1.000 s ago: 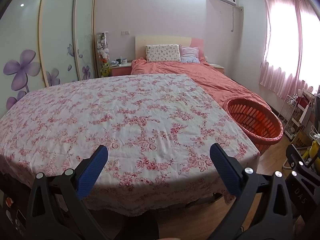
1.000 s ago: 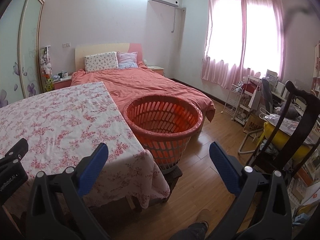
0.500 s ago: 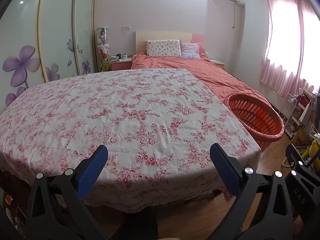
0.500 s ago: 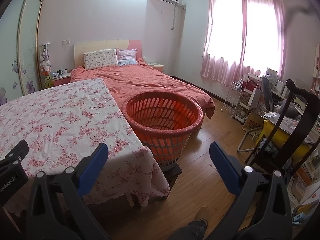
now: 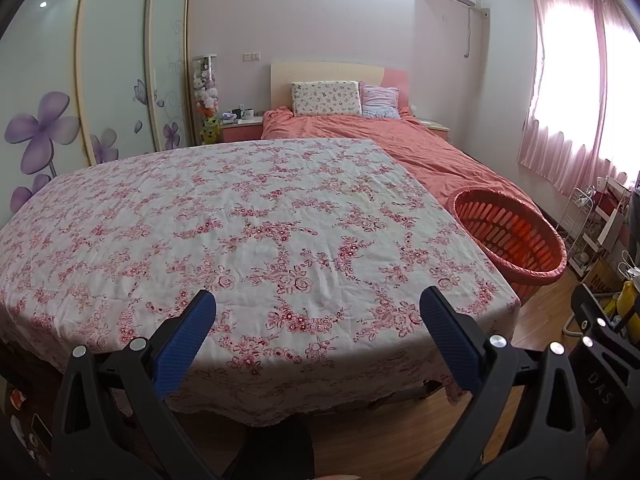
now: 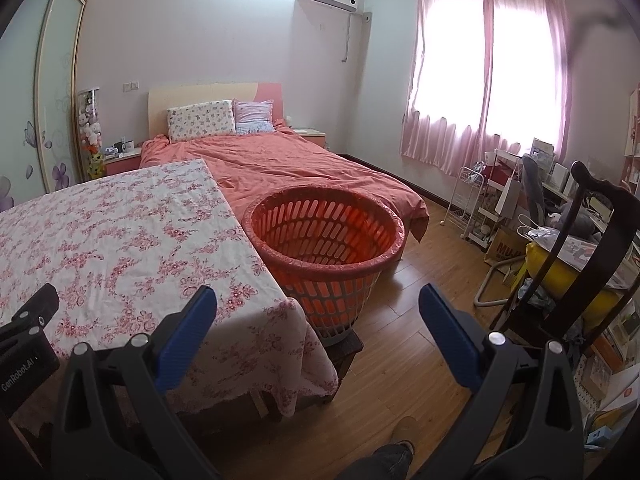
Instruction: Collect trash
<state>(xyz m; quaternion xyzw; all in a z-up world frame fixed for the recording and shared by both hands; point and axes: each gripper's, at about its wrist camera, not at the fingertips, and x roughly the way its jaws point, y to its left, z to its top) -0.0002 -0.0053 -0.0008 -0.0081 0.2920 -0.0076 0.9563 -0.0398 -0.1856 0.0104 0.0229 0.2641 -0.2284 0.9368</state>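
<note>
My left gripper [image 5: 316,308] hangs with its blue-padded fingers [image 5: 188,330] spread wide and nothing between them, over the near edge of the table. My right gripper [image 6: 318,304] is likewise spread apart and holds nothing; it hangs off the table's near right corner, above the wooden floor [image 6: 404,344].

Just beyond the left gripper lies the floral tablecloth [image 5: 248,216], white with red and pink blossoms, covering the whole table and drooping over the near edge. I see no trash on the cloth in either view.

To the right of the table, just beside its right edge, stands the orange basket [image 6: 326,256], a slatted plastic tub with what looks like a thin liner folded over its rim. It seems to rest on a low dark stand, though the base is partly hidden by the cloth.

Farther off is the bed [image 6: 280,164] with a salmon cover and two pillows at the headboard. At the far right are pink curtains [image 6: 484,76] over a bright window, and on the near right a dark wooden chair [image 6: 600,240] among clutter. On the left, wardrobe doors [image 5: 116,60] with purple flowers.
</note>
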